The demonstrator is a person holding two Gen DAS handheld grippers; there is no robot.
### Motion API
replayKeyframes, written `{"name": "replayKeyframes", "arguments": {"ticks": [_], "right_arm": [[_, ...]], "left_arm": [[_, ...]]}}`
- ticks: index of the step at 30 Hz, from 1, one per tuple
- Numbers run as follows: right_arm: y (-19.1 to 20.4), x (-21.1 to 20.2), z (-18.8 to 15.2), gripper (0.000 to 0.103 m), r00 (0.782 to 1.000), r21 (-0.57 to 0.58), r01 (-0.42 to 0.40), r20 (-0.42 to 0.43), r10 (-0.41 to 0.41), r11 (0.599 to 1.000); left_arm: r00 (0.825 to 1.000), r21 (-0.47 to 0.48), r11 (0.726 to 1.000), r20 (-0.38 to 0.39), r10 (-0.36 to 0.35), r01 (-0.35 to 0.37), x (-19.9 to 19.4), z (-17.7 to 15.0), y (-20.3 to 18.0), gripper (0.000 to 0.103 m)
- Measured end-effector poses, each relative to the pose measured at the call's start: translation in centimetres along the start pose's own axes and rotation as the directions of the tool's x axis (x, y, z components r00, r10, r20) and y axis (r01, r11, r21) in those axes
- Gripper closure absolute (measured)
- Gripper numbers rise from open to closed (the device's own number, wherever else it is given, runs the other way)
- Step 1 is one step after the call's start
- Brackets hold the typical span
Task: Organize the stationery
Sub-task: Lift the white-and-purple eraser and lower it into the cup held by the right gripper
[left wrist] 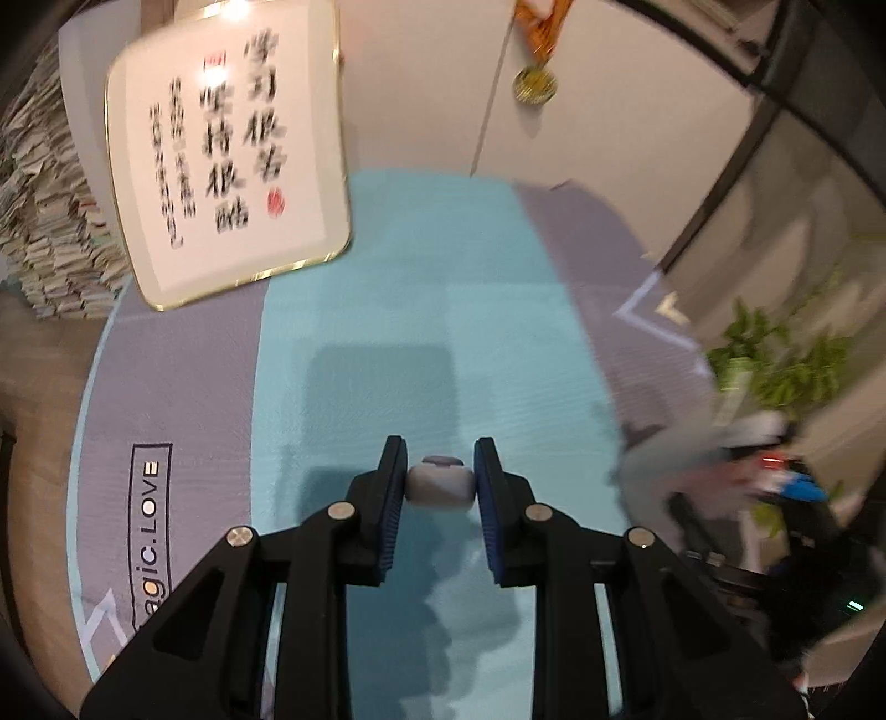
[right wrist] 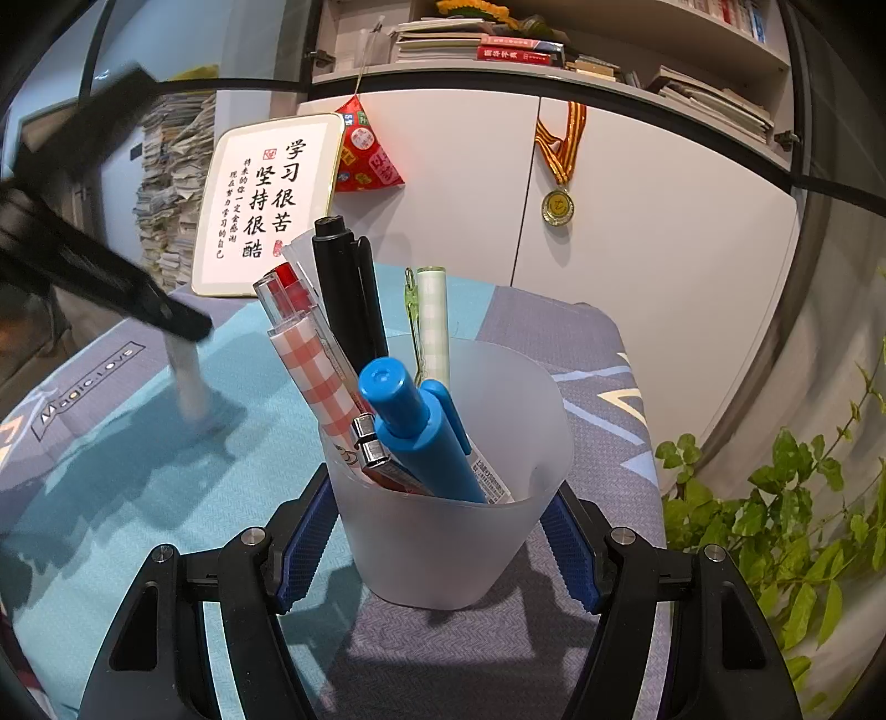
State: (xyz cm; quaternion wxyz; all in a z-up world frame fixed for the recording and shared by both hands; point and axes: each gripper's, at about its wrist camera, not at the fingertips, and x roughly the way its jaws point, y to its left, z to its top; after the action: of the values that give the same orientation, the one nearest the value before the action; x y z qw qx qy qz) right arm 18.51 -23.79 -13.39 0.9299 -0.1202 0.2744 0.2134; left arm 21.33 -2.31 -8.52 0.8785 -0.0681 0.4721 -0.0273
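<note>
A home study corner, by my reading. My desk (right wrist: 581,343) carries a teal and grey mat (left wrist: 421,288) and stands against white cupboard doors (right wrist: 459,183). Above them, an open shelf (right wrist: 554,72) with stacked books (right wrist: 498,47). A framed calligraphy board (right wrist: 266,205) leans at the back, beside a tall paper stack (right wrist: 171,183). A medal (right wrist: 557,207) hangs on one door; a leafy plant (right wrist: 786,515) grows alongside.

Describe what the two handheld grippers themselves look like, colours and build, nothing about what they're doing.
Both look alike. The left gripper and the right gripper have matte black plastic linkage arms with triangular cut-outs, joined by round silver pivot pins. Each finger ends in a black plate faced with a blue ribbed pad. No cables, printed markings or sleeves are visible on either.
</note>
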Motion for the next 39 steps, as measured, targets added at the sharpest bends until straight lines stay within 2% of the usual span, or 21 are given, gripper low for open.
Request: {"name": "replayKeyframes", "arguments": {"ticks": [4, 8, 12, 14, 17, 22, 26, 31, 32, 34, 39], "right_arm": [[0.0, 0.0, 0.0, 0.032, 1.0, -0.001, 0.001, 0.0, -0.001, 1.0], [0.0, 0.0, 0.0, 0.032, 1.0, -0.002, 0.002, 0.0, -0.002, 1.0], [0.0, 0.0, 0.0, 0.032, 1.0, -0.002, 0.002, 0.0, -0.002, 1.0], [0.0, 0.0, 0.0, 0.032, 1.0, -0.002, 0.002, -0.001, -0.002, 1.0], [0.0, 0.0, 0.0, 0.032, 1.0, -0.002, 0.001, 0.0, -0.001, 1.0], [0.0, 0.0, 0.0, 0.032, 1.0, -0.001, 0.001, 0.0, -0.001, 1.0], [-0.1, 0.0, 0.0, 0.032, 1.0, 0.001, -0.003, -0.001, 0.003, 1.0], [-0.3, 0.0, 0.0, 0.032, 1.0, 0.003, -0.005, -0.003, 0.005, 1.0], [-0.3, 0.0, 0.0, 0.032, 1.0, 0.003, -0.005, -0.002, 0.005, 1.0], [-0.3, 0.0, 0.0, 0.032, 1.0, 0.003, -0.006, -0.002, 0.006, 1.0], [-0.3, 0.0, 0.0, 0.032, 1.0, 0.002, -0.004, -0.004, 0.004, 1.0]], "left_arm": [[0.993, 0.026, 0.996, 0.077, -0.084, 0.083, -3.5, 0.1, -1.9, 0.08], [0.972, 0.079, 0.981, 0.138, -0.188, 0.179, -6.4, 1.6, -4.8, 0.08], [0.948, 0.146, 0.962, 0.191, -0.256, 0.23, -8.7, 2.7, -7.9, 0.08], [0.934, 0.175, 0.95, 0.204, -0.294, 0.26, -9.3, 3.0, -9.4, 0.08], [0.923, 0.198, 0.933, 0.185, -0.338, 0.302, -8.6, 3.5, -11.0, 0.08], [0.937, 0.198, 0.933, 0.125, -0.327, 0.299, -5.8, 4.1, -12.8, 0.08], [0.941, 0.188, 0.931, 0.071, -0.332, 0.314, -4.0, 4.0, -13.2, 0.08], [0.946, 0.193, 0.934, 0.064, -0.317, 0.3, -3.5, 3.8, -13.4, 0.081], [0.946, 0.192, 0.934, 0.06, -0.318, 0.302, -3.4, 3.8, -13.3, 0.081], [0.947, 0.196, 0.934, 0.059, -0.315, 0.298, -3.4, 3.6, -13.3, 0.09], [0.947, 0.203, 0.933, 0.065, -0.316, 0.297, -3.7, 3.6, -13.4, 0.09]]}}
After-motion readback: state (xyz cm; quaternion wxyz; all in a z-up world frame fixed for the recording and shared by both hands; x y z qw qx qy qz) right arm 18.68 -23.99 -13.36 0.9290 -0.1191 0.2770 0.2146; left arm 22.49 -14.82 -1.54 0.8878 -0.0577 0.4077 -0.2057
